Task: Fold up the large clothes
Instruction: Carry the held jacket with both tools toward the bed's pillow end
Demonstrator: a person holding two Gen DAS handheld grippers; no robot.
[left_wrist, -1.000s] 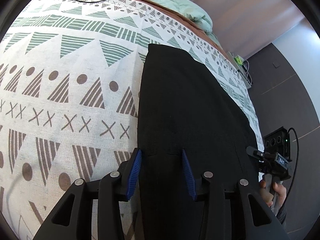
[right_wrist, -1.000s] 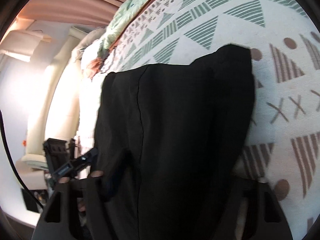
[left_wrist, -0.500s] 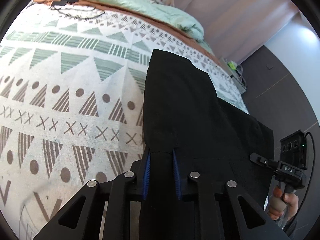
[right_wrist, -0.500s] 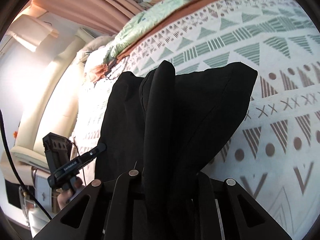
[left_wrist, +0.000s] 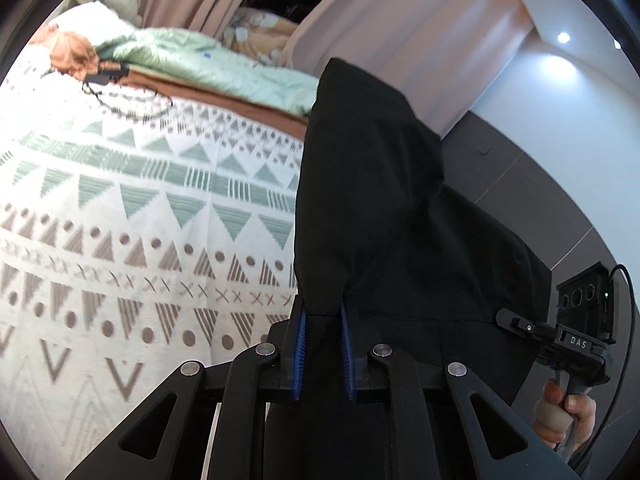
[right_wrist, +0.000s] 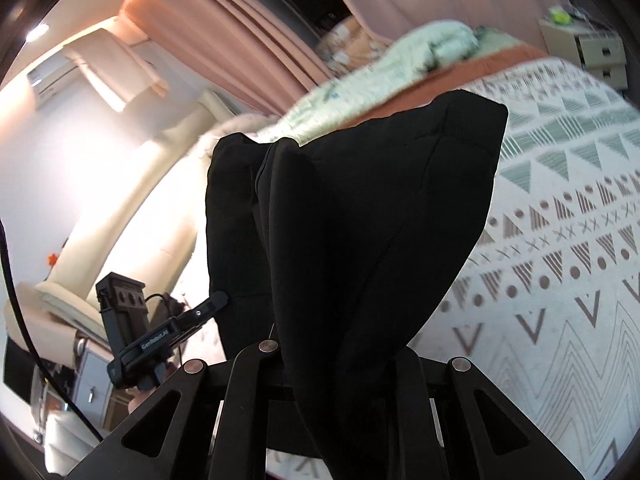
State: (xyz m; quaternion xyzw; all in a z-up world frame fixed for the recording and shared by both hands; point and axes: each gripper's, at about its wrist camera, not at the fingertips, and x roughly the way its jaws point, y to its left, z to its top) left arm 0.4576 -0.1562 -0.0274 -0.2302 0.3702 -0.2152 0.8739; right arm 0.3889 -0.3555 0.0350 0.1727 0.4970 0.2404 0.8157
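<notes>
A large black garment (left_wrist: 384,208) hangs lifted above the patterned bedspread (left_wrist: 120,220). My left gripper (left_wrist: 323,344) is shut on its near edge, which is pinched between the blue pads (left_wrist: 301,340). In the right wrist view the same garment (right_wrist: 360,220) drapes over my right gripper (right_wrist: 340,364) and hides its fingertips; the cloth is bunched between its arms. Each gripper shows in the other's view, the right one (left_wrist: 576,340) and the left one (right_wrist: 160,332), both at the garment's edge.
A mint green duvet (left_wrist: 208,64) and pillows lie at the far end of the bed. Pink curtains (right_wrist: 248,36) hang behind. A cable (left_wrist: 128,96) lies on the bedspread. A bedside drawer unit (right_wrist: 588,52) stands at the far right.
Both grippers closed on the garment's edge and have lifted it up off the bed. The cloth now hangs folded over itself and the views tilt up toward the curtains.
</notes>
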